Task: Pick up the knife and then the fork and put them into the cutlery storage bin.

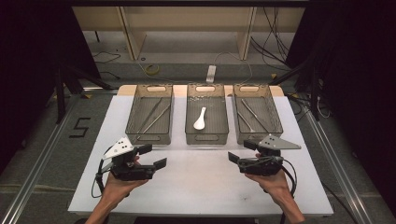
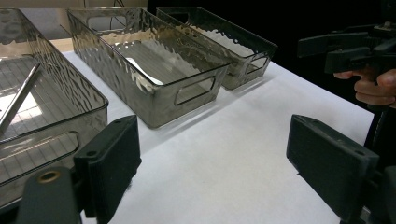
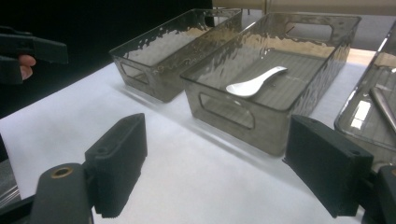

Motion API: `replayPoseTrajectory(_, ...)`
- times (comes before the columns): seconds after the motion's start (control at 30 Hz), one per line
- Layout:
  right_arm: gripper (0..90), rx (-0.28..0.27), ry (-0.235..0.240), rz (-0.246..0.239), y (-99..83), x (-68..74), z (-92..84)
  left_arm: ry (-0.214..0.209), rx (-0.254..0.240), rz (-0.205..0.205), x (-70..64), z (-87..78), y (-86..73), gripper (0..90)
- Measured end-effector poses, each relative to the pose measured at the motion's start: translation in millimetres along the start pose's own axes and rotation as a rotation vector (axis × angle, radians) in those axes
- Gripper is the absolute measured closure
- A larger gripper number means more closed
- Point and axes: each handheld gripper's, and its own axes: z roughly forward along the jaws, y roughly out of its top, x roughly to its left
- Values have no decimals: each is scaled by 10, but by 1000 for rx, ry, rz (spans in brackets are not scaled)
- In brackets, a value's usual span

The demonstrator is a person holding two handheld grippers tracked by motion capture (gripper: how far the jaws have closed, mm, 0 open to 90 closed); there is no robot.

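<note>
Three clear grey bins stand in a row at the far half of the white table (image 1: 196, 186). The left bin (image 1: 148, 138) holds long metal utensils (image 1: 154, 116). A white spoon (image 1: 200, 119) (image 3: 256, 83) lies in the middle bin (image 1: 206, 138) (image 3: 224, 112). Thin metal utensils (image 1: 252, 114) lie in the right bin (image 1: 243, 136). My left gripper (image 1: 153, 156) (image 2: 219, 172) is open just in front of the left bin, nothing between its jaws. My right gripper (image 1: 241, 150) (image 3: 222, 168) is open in front of the right bin, also holding nothing.
A hand holds each gripper near the table's front half. Bare white tabletop lies between and in front of the grippers. Beyond the table are wooden shelf legs, a power strip (image 1: 211, 73) and cables on the floor. A metal rail (image 1: 42, 154) runs along the left.
</note>
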Motion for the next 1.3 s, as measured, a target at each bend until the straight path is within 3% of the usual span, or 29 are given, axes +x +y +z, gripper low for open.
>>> replayPoseTrajectory(0.47,171,-31,-11,-28,-216,76,-119,-13,3,1,-15,5,0,167)
replayPoseTrajectory(0.77,169,-17,-28,-39,-315,82,-135,-19,5,5,-22,9,-2,167)
replayPoseTrajectory(1.3,169,-12,-54,-22,-409,73,-175,-29,14,14,-37,9,-8,167)
